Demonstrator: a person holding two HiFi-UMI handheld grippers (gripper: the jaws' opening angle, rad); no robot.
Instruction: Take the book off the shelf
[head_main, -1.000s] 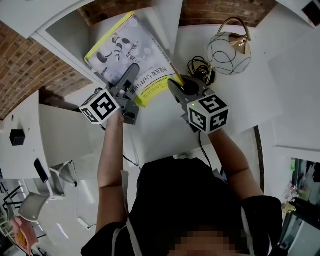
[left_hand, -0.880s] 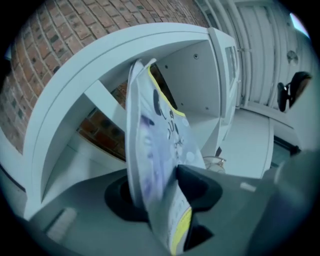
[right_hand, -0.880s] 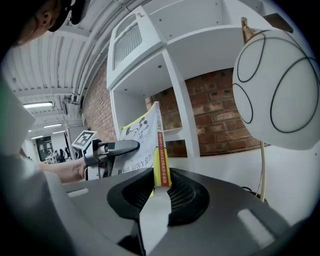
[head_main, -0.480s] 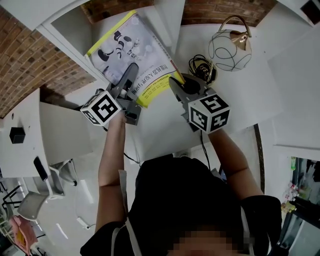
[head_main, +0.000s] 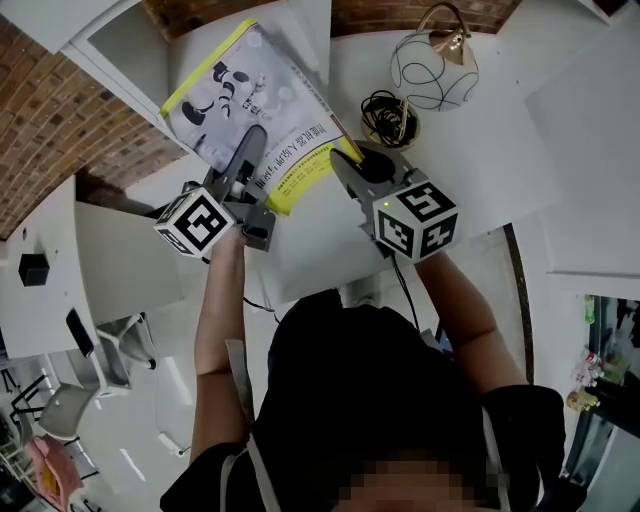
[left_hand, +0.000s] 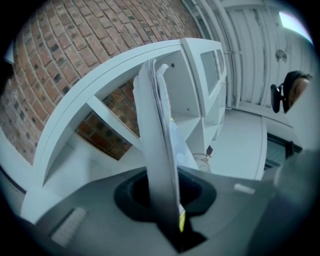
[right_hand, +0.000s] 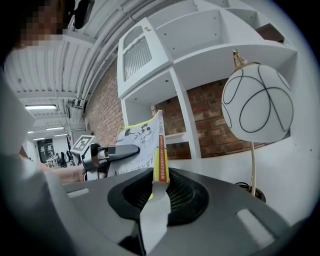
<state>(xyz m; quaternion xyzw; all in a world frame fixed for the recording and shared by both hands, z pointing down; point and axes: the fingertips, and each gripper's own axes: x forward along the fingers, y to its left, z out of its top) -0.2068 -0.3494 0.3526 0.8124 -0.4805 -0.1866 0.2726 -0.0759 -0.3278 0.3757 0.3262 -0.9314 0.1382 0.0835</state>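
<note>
A: The left gripper (head_main: 251, 138) has just clamped the page edge of the book (head_main: 235, 90), which spans across to the right gripper (head_main: 342, 162).
B: That one pinches the spine. Thin, light, floppy: keep both edges held.

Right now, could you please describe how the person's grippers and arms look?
Both the left gripper and right gripper are dark grey with tapering jaws and a white cube bearing black square markers; the right shows a green light. Sleeves are short and black.
</note>
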